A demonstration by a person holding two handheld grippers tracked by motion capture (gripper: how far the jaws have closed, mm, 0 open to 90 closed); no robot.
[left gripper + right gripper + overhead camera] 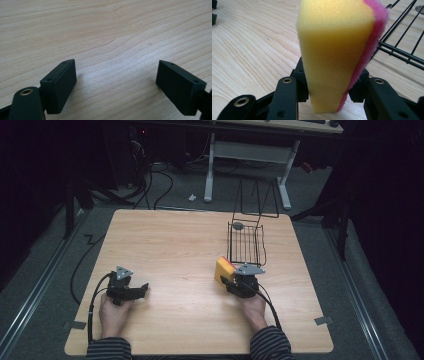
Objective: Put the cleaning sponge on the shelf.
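Left gripper (142,290): jaws spread wide, nothing between them. Right gripper (227,281): jaws clamped tight. Both hands low, forearms parallel.

high view looks forward and down over the bench (175,245); each tool camera sits close along its jaws, the right one sharing the wire basket (402,47).

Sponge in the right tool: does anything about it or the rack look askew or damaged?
Nothing damaged. The sponge is squeezed narrow where the right tool pinches it, so it flares wider above. The wire rack sits level just beyond, with a small grey disc at its far end.
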